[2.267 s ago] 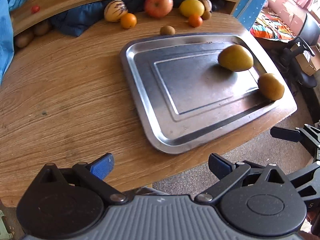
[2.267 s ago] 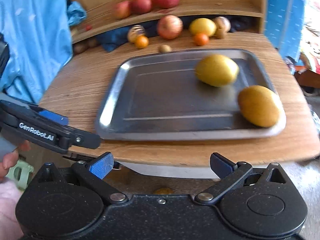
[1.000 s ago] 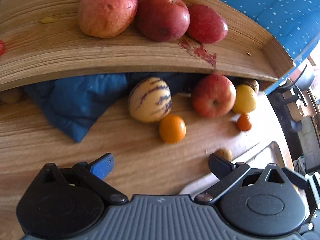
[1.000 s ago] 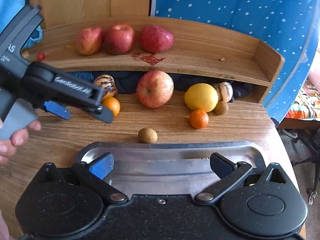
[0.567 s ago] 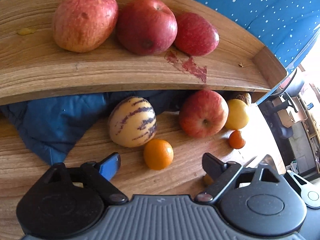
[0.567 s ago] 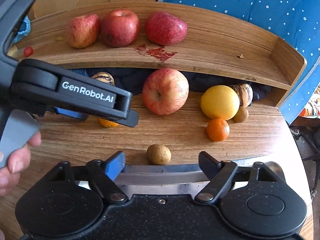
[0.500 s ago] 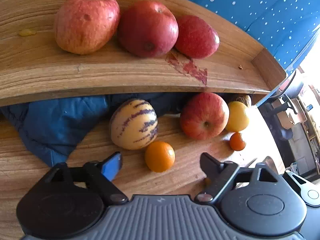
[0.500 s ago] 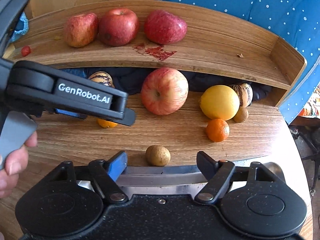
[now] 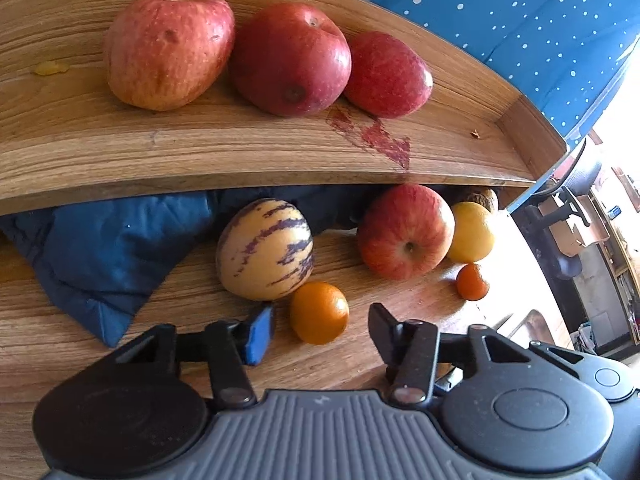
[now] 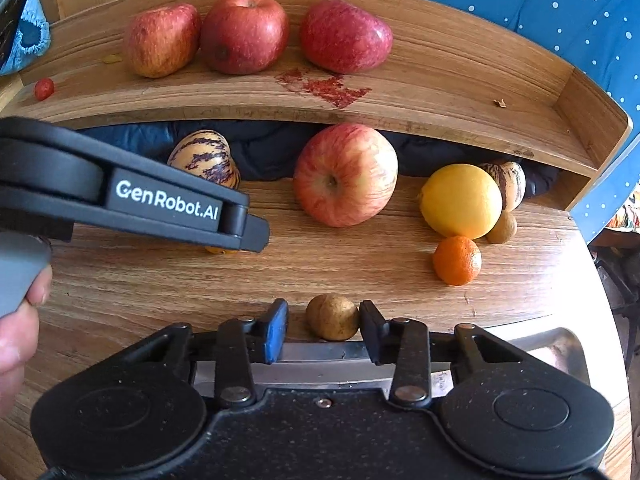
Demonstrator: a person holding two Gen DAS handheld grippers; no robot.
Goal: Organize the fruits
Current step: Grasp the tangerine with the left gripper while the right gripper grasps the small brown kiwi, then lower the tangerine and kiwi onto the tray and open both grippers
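Observation:
In the left wrist view my left gripper [image 9: 320, 330] is open, its fingers on either side of a small orange [image 9: 319, 313] on the wooden table, with a small gap on each side. In the right wrist view my right gripper [image 10: 323, 330] is open and narrow around a small brown fruit [image 10: 332, 317]; the right finger looks close to touching it, the left stands apart. The steel tray [image 10: 560, 344] lies just below that gripper. The left gripper's body [image 10: 180, 204] hides most of the orange there.
Three red apples [image 10: 244, 32] sit on the raised wooden shelf [image 10: 440, 80]. Below it lie a striped melon [image 9: 264, 250], an apple [image 9: 406, 232], a yellow citrus [image 10: 460, 200], a small mandarin [image 10: 457, 260] and blue cloth [image 9: 112, 248]. A hand [image 10: 16, 320] is at the left.
Both grippers moved from the tray toward the fruit by the shelf. Their fingers have narrowed, the left around the orange, the right around the small brown fruit.

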